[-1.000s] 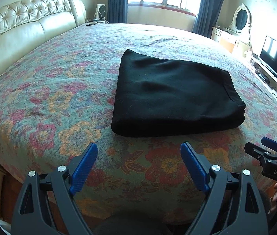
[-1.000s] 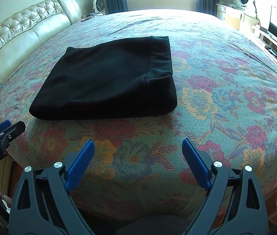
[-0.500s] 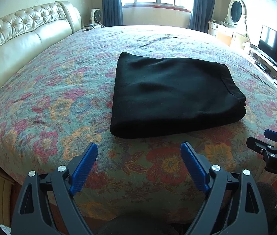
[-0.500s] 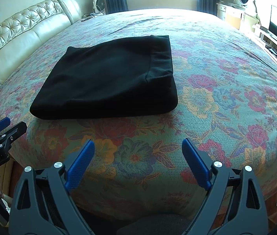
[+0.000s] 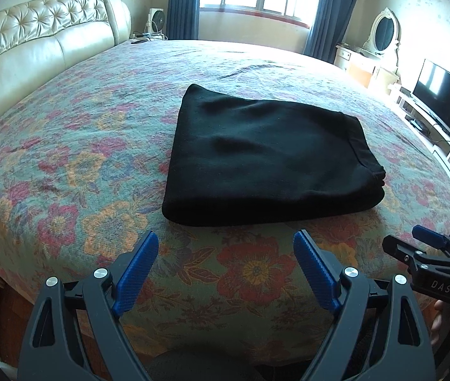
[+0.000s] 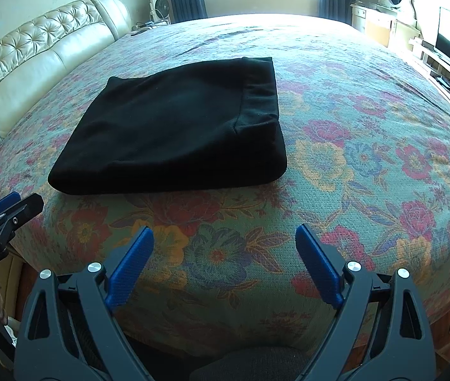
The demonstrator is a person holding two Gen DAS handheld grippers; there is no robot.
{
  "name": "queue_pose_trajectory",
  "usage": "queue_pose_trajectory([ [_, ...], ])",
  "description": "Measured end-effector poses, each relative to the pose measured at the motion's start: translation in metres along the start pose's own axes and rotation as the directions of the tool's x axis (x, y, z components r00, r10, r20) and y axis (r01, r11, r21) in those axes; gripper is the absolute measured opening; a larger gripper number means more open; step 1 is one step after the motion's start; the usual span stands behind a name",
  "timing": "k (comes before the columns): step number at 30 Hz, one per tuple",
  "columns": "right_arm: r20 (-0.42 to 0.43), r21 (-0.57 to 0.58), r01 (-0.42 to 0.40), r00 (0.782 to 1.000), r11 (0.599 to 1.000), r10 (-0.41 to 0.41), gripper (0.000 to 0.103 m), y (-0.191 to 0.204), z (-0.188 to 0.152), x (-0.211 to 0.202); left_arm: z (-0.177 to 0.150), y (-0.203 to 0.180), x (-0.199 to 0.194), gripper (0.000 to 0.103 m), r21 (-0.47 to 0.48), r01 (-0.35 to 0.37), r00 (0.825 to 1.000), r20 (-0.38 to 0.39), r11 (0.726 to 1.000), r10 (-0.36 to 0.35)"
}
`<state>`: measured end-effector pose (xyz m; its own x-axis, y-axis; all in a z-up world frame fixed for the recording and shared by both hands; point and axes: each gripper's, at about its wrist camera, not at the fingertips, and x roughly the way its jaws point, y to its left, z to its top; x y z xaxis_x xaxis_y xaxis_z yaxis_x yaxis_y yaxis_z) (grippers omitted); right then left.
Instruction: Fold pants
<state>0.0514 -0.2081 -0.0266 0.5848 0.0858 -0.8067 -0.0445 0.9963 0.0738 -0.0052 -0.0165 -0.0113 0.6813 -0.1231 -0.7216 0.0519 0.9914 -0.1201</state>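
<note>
While the pants (image 5: 266, 155) lie folded on the bed (image 5: 66, 146) ahead, both the left gripper (image 5: 225, 273) and right gripper (image 6: 225, 266) are held wide open, empty; little seems left.

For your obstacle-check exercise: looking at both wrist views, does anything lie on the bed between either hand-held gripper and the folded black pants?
Nothing visible does. Only bare floral bedspread lies between the open left hand-held gripper and the black pants, and likewise between the open right hand-held gripper and the pants in its view.
</note>
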Motion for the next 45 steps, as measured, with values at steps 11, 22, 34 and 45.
queue_pose_trajectory([
  [11,-0.004,0.010,-0.006,1.000,1.000,0.006,0.091,-0.007,0.001,0.002,0.006,0.000,0.007,0.087,-0.071,0.001,0.999,-0.052,0.997,-0.005],
  [22,-0.016,0.008,-0.015,1.000,1.000,0.015,0.091,-0.007,0.001,0.005,0.001,-0.013,0.009,0.087,0.018,0.054,0.996,-0.066,0.998,-0.053],
  [34,-0.022,0.003,-0.018,1.000,1.000,0.019,0.091,-0.004,-0.002,0.007,0.006,-0.012,-0.007,0.092,0.057,-0.137,0.988,0.076,0.989,0.132],
  [45,0.019,0.034,-0.004,1.000,0.999,0.004,0.091,-0.025,0.013,-0.002,0.026,0.004,-0.008,0.092,0.042,-0.015,0.998,0.062,0.999,0.013],
])
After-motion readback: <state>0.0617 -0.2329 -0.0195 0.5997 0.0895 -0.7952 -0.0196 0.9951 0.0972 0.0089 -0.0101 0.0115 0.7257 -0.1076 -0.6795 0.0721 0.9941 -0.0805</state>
